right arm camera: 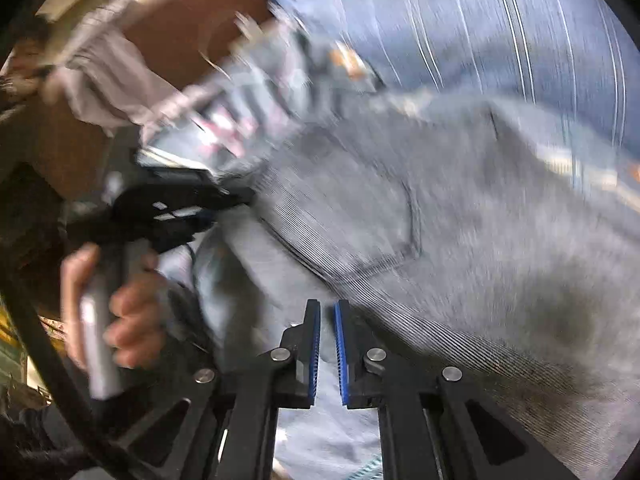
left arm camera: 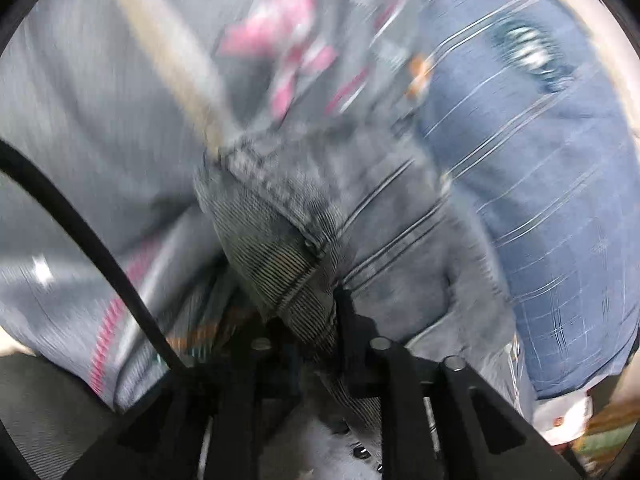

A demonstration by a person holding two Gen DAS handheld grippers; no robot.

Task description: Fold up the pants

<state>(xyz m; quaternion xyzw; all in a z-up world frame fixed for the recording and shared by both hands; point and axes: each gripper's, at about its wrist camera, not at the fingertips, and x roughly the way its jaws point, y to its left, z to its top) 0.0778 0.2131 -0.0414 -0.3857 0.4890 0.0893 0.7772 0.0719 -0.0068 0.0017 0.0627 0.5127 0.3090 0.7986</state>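
Note:
Grey-blue denim pants (right arm camera: pixel 440 220) lie spread across the right wrist view, with a back pocket (right arm camera: pixel 360 220) showing. My left gripper (right arm camera: pixel 240 196), held by a hand (right arm camera: pixel 132 304), pinches the pants' edge at the left. In the left wrist view, a bunched fold of the pants (left arm camera: pixel 280 240) sits clamped in my left gripper (left arm camera: pixel 308 312), hiding most of its fingers. My right gripper (right arm camera: pixel 327 308) hovers over the pants' near edge. Its blue pads stand almost together with nothing between them. Both views are blurred.
A blue cloth with thin white stripes (left arm camera: pixel 540 200) lies under and beyond the pants. Grey fabric with pink markings (left arm camera: pixel 280 40) lies to the left of it. A black cable (left arm camera: pixel 80 232) curves across the lower left. A person's pale sleeve (right arm camera: pixel 108 84) is at upper left.

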